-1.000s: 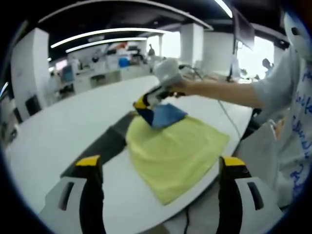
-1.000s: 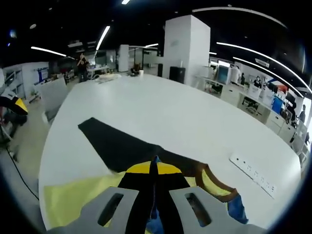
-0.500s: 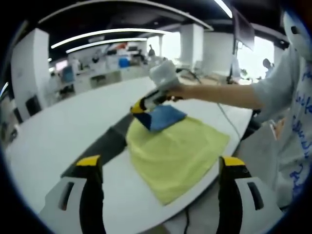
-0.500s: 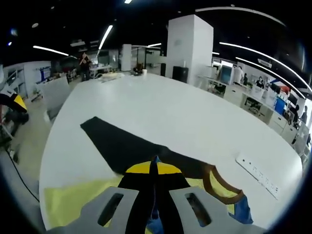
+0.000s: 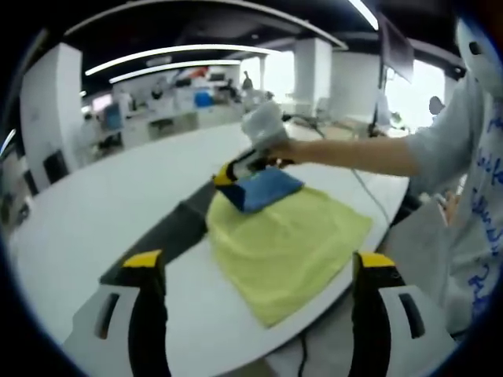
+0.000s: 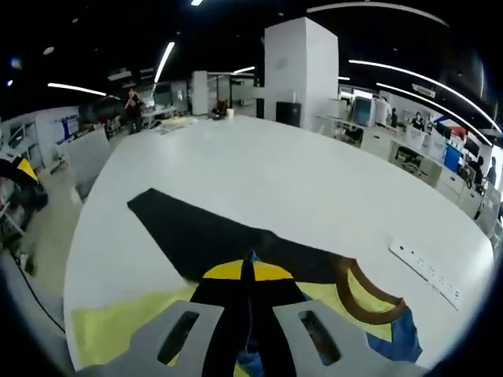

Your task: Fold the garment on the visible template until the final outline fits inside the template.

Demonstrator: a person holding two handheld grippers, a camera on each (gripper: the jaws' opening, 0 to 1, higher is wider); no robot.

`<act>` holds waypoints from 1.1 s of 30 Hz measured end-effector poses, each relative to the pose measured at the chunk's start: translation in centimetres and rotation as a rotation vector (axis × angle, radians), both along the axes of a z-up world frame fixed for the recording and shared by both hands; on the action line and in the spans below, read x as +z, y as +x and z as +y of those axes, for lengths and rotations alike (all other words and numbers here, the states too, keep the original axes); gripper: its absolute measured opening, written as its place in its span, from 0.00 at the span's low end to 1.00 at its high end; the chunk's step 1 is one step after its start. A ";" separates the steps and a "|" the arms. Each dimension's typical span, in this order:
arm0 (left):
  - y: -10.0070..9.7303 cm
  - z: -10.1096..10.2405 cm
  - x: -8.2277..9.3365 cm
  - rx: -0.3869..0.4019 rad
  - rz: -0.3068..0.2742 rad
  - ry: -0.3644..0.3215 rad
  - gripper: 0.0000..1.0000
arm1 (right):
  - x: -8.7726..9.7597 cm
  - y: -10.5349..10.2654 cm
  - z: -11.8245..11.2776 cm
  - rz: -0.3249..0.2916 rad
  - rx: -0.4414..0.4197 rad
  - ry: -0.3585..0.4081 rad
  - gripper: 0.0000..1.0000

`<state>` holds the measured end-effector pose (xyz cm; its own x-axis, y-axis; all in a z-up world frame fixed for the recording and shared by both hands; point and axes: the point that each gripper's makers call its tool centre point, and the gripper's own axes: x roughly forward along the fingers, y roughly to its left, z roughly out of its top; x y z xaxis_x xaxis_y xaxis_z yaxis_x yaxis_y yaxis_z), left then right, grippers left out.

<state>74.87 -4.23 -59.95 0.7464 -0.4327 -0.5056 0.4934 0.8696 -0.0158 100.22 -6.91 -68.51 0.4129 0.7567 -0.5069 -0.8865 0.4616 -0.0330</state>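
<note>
A yellow garment [image 5: 287, 247] lies on the white table, partly over a black template [image 5: 161, 236]. Its blue sleeve [image 5: 263, 188] is lifted at the far end, pinched by my right gripper [image 5: 228, 171], held by a person's hand. In the right gripper view the right gripper [image 6: 251, 267] is shut on blue fabric; the garment's yellow cloth [image 6: 118, 330], brown collar [image 6: 369, 294] and blue sleeve [image 6: 405, 342] lie below it, with the black template [image 6: 204, 236] stretching ahead. My left gripper [image 5: 255, 271] hangs open above the table's near edge, holding nothing.
A white power strip [image 6: 428, 271] lies on the table to the right of the garment. The table edge [image 5: 330, 302] runs close by the garment, with a person's sleeve [image 5: 464, 173] beside it. Desks and columns stand far behind.
The right gripper has lifted the blue sleeve slightly and shifted it; more of the brown collar shows in the right gripper view. The left gripper has stayed put.
</note>
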 end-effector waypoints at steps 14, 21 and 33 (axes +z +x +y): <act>0.1 0.1 -0.4 0.003 0.012 -0.012 0.96 | -1.3 0.6 0.7 0.016 -0.019 -0.003 0.01; 0.2 0.3 -0.8 0.004 0.024 -0.015 0.96 | -2.1 0.9 1.1 0.028 -0.022 -0.005 0.01; 0.4 0.4 -1.0 0.005 0.035 -0.019 0.95 | -3.3 0.9 1.5 0.052 -0.042 -0.005 0.01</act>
